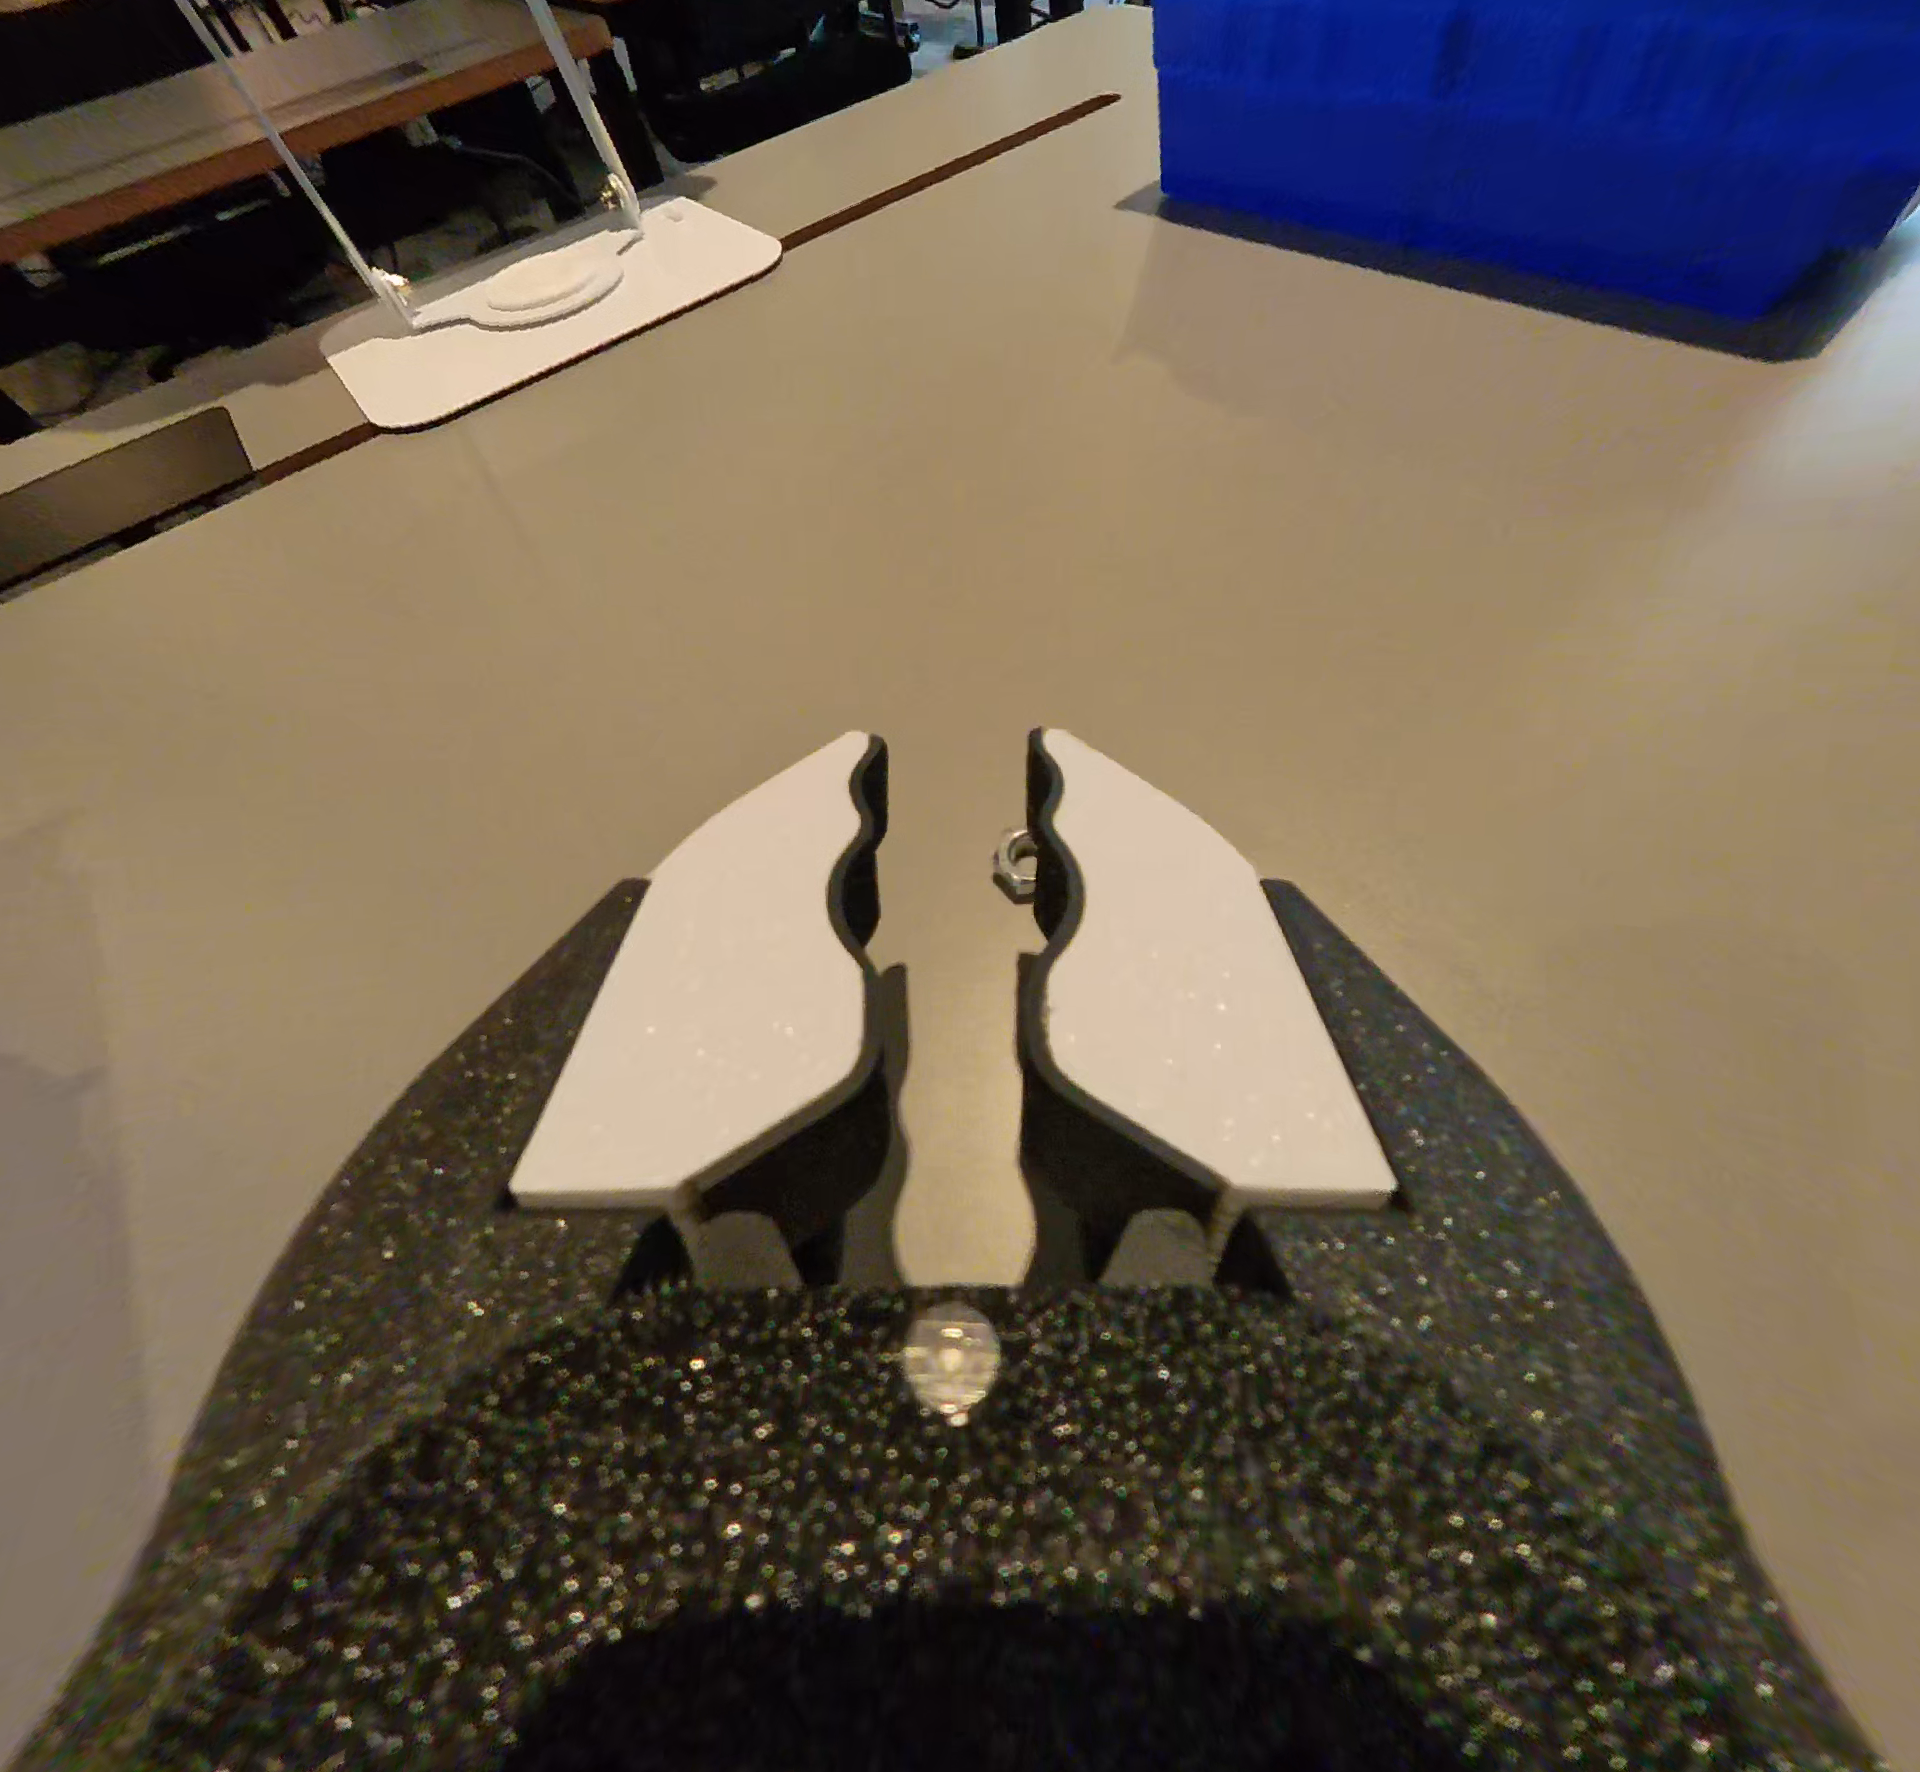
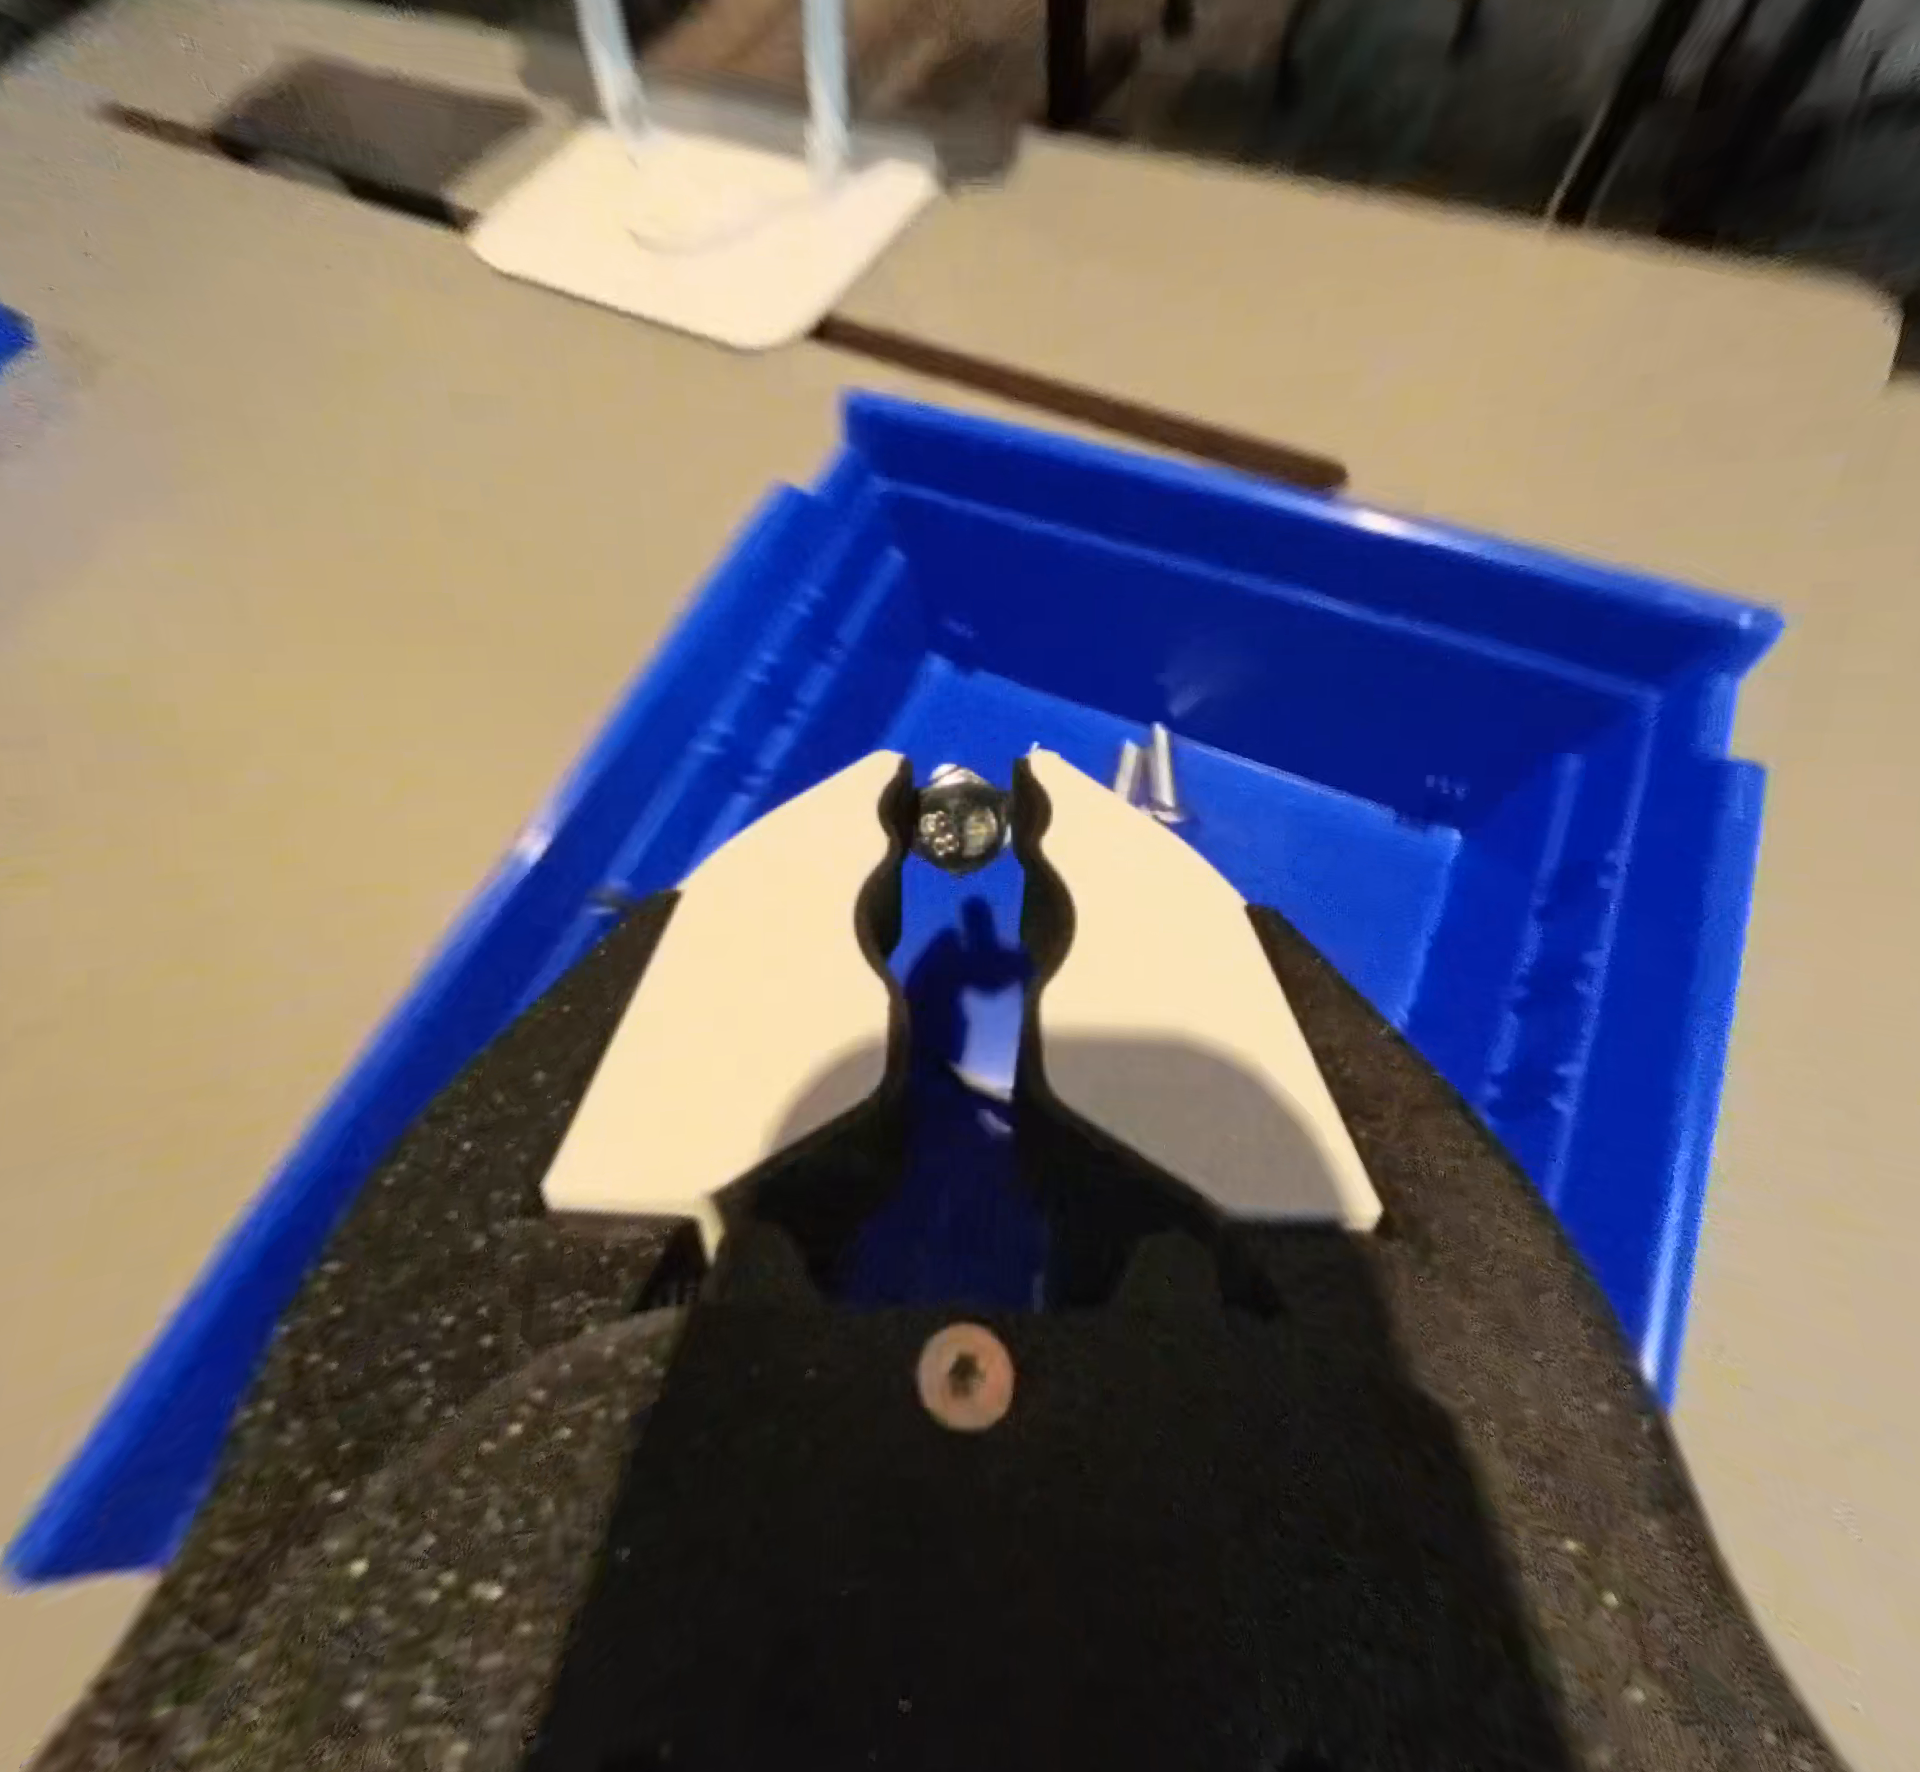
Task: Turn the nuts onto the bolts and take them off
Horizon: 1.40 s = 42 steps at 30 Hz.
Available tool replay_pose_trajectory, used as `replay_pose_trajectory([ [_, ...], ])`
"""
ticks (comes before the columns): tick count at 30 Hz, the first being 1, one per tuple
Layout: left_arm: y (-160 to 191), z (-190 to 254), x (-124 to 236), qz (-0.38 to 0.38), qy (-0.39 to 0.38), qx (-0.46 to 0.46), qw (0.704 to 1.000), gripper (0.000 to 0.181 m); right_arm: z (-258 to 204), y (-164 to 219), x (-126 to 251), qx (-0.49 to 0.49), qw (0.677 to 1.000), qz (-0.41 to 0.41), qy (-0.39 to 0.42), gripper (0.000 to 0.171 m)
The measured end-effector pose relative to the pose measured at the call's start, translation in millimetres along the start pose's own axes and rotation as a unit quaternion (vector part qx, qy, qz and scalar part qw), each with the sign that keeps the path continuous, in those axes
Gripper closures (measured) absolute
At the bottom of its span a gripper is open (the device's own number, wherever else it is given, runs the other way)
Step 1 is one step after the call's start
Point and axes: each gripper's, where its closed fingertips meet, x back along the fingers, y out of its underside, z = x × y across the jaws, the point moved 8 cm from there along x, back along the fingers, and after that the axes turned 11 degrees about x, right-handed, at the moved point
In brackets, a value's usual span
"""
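Observation:
In the left wrist view my left gripper (image 1: 958,751) is open, low over the beige table (image 1: 1039,496). A small silver nut (image 1: 1011,862) lies on the table between the fingers, right against the inner side of the right finger (image 1: 1164,974). In the right wrist view my right gripper (image 2: 961,772) is shut on a silver bolt (image 2: 958,829), whose head faces the camera. It holds the bolt above the inside of a blue plastic bin (image 2: 1299,600). A couple of loose bolts (image 2: 1148,777) lie on the bin floor just right of the fingertips.
The blue bin (image 1: 1507,112) stands at the far right of the table in the left wrist view. A white stand base (image 1: 561,309) with two slanted legs sits at the far left; it also shows in the right wrist view (image 2: 707,247). Other desks stand beyond the table edge. The grippers' ends are close to 45 centimeters from one another.

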Motion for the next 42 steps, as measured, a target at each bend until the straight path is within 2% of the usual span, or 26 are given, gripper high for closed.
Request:
replay_pose_trajectory([
  [3,-0.3,-2.1,-0.5,-0.003,0.004,0.012,1.000,0.157,23.6,17.3,-28.1,-0.039,0.996,-0.074,0.000,0.153],
  [5,-0.5,-2.5,-0.1,-0.001,0.007,0.015,1.000,0.157,30.6,19.5,-33.0,-0.066,0.995,-0.077,-0.002,0.153],
  [9,-1.0,-1.3,2.6,0.011,0.010,0.010,1.000,0.158,33.9,18.5,-31.7,-0.052,0.992,-0.109,0.028,0.153],
  [15,-1.0,0.5,5.8,0.019,0.013,0.009,1.000,0.158,31.5,17.2,-31.7,-0.049,0.993,-0.111,0.015,0.151],
  [20,-2.2,-1.7,8.2,0.030,0.015,0.020,0.999,0.158,23.9,9.2,-20.0,-0.040,0.995,-0.087,0.015,0.129],
  [23,-5.6,-7.3,14.0,0.067,0.013,0.037,0.997,0.158,-30.2,-31.0,12.8,0.027,1.000,-0.012,0.000,0.120],
  [25,-9.4,-11.5,19.7,0.113,0.013,0.046,0.992,0.158,-102.5,-62.1,33.0,0.116,0.992,0.041,-0.027,0.116],
  [27,-11.1,-14.6,25.3,0.144,0.017,0.059,0.988,0.158,-187.2,-75.9,34.4,0.209,0.973,0.065,-0.071,0.112],
  [30,-10.6,-16.6,33.6,0.170,0.015,0.061,0.983,0.158,-304.7,-54.2,-5.3,0.315,0.934,0.053,-0.163,0.108],
  [32,-9.2,-17.9,38.3,0.177,0.005,0.050,0.983,0.158,-355.1,-23.6,-47.6,0.336,0.914,0.013,-0.226,0.108],
  [36,-8.1,-21.0,46.2,0.202,-0.004,0.047,0.978,0.159,-381.9,11.3,-110.0,0.298,0.909,-0.031,-0.289,0.107],
  [42,-8.8,-22.3,44.8,0.205,0.003,0.050,0.977,0.159,-377.7,18.7,-134.1,0.286,0.914,-0.060,-0.281,0.116],
])
